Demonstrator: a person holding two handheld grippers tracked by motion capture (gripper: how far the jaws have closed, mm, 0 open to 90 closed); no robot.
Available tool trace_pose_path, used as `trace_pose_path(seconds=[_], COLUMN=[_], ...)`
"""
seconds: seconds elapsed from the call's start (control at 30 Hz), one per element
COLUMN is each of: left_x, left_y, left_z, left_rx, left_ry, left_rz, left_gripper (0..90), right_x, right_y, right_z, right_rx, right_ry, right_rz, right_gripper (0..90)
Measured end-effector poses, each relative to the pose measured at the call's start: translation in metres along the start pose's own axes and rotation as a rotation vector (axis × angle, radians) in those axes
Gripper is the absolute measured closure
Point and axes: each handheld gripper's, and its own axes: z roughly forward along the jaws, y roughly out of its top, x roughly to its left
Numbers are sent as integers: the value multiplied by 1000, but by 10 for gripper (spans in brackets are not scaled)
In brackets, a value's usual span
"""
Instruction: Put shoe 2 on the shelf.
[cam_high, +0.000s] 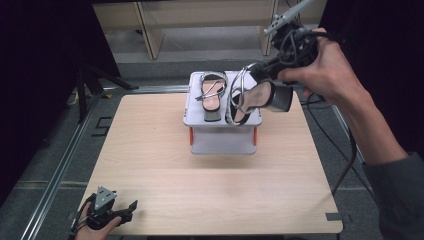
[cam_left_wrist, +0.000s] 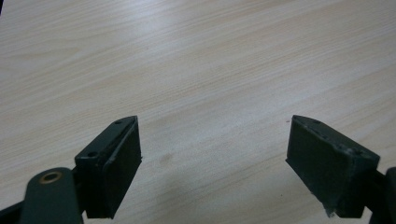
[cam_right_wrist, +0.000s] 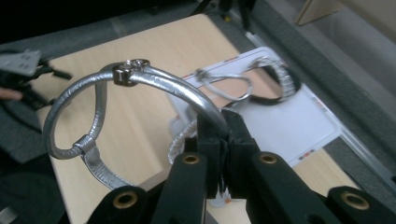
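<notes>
A silver-strapped heeled sandal (cam_high: 260, 97) hangs tilted in the air over the right part of a white stand (cam_high: 222, 142) at the back of the table. My right gripper (cam_high: 253, 70) is shut on its silver ankle strap (cam_right_wrist: 140, 77), and the jaws meet on the strap in the right gripper view (cam_right_wrist: 219, 128). The matching sandal (cam_high: 212, 92) lies on the stand's top, left of the held one, and shows behind the jaws as the second sandal (cam_right_wrist: 261, 81). My left gripper (cam_high: 131, 206) rests at the table's near left corner, its jaws (cam_left_wrist: 212, 144) wide open over bare wood.
The wooden table (cam_high: 150, 165) has free room in front of the stand. A metal rail (cam_high: 60, 170) runs along its left side. Wooden shelving (cam_high: 150, 30) stands behind it. The right gripper's cable (cam_high: 345, 165) trails down past the table's right edge.
</notes>
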Motion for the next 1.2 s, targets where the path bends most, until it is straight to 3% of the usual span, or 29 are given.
trace_pose_path(seconds=[0.1,0.17,0.3,0.37,0.5,0.53,0.63,0.67,0.7,0.77,0.93,1.07,1.13,1.2], left_x=[0,0,0,0,0,-1,0,0,0,0,0,-1,0,-1], left_y=[0,0,0,0,0,0,0,0,0,0,0,0,0,0], left_z=[0,0,-1,0,-1,0,0,0,0,0,0,-1,-1,-1], left_rx=[5,3,3,5,5,-2,8,8,-1,3,6,-5,8,-2], left_ry=[2,3,2,2,3,-7,2,2,-2,-5,-7,-19,-11,-17], left_rz=[4,5,5,8,9,-5,13,13,4,8,14,1,23,17], left_gripper=[172,172,172,172,172,171,171,171,171,171,171,171,171,171], right_x=[-8,-23,-37,-53,-66,-72,-88,-88,-97,-99,-116,-124,-126,-127], right_y=[5,14,19,23,25,26,30,30,31,32,37,41,41,41], right_z=[1,7,14,25,38,44,65,65,76,79,99,110,115,119], right_rx=[-9,-8,-10,-6,3,-1,2,2,-12,-16,-37,-61,-67,-74], right_ry=[-26,-82,-116,-161,-193,-203,-238,-238,-245,-255,-280,-303,-312,-306], right_rz=[23,60,85,133,176,190,230,230,255,261,329,338,353,354], right_gripper=[875,875,875,875,875,875,875,875,875,875,874,874,875,874])
